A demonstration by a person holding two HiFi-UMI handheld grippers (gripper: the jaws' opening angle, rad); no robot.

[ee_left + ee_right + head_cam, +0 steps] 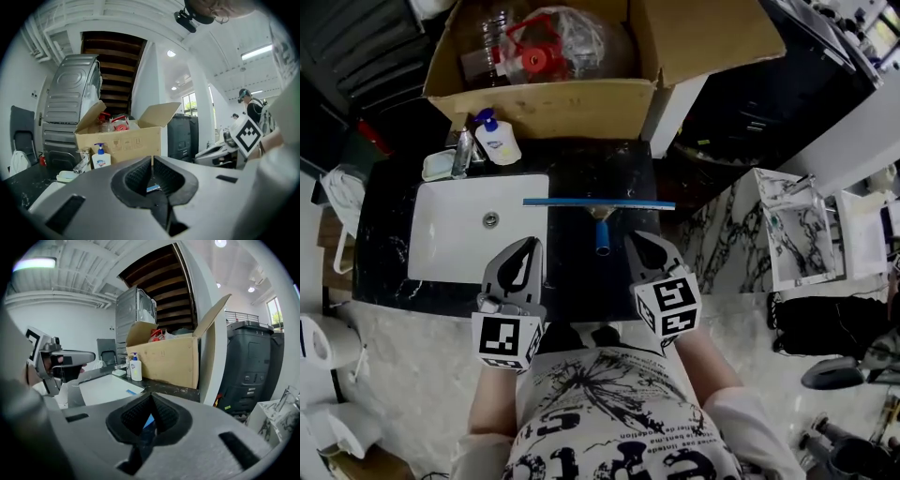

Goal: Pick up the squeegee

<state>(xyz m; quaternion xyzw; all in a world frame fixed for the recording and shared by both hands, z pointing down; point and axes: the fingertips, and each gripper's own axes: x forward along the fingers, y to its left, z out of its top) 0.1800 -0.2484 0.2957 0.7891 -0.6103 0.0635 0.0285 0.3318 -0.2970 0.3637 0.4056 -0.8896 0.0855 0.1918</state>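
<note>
I hold two tools, left tool (529,246) and right tool (634,240). Both are closed, ribbed black pads meeting on nothing. One squeegee (598,202), a long thin blue blade with a stubby round handle, lies flat on the dark marbled desk (572,173). It is just beyond both tools, beside one white rectangular sink (450,234).

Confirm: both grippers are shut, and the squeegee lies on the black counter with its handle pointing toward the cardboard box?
No. The head view shows the squeegee handle pointing toward the person, away from the cardboard box. It does lie on the black counter, and the left gripper and right gripper are both shut.
</note>
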